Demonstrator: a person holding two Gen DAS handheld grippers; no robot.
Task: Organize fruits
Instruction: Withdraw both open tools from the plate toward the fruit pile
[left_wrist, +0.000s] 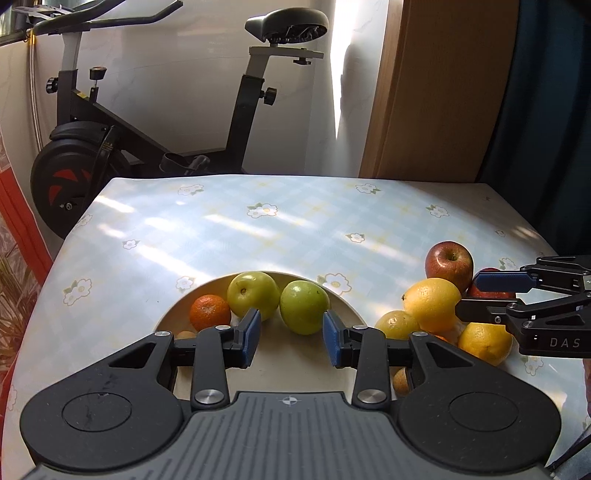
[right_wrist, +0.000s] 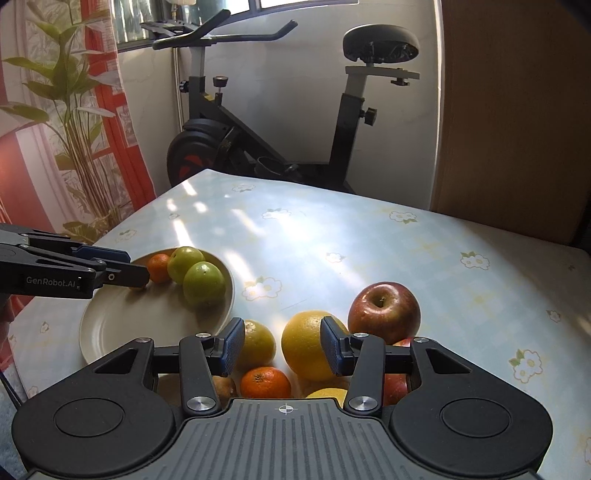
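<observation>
Exercise bike (left_wrist: 147, 122) behind table (left_wrist: 258, 229); potted plant (right_wrist: 74, 129), perhaps printed.

Left gripper (left_wrist: 291, 332) angled downward, blue pads parted, nothing between them. Right gripper (right_wrist: 282, 345) likewise tilted down — jaws apart, empty — close beside the left.
</observation>
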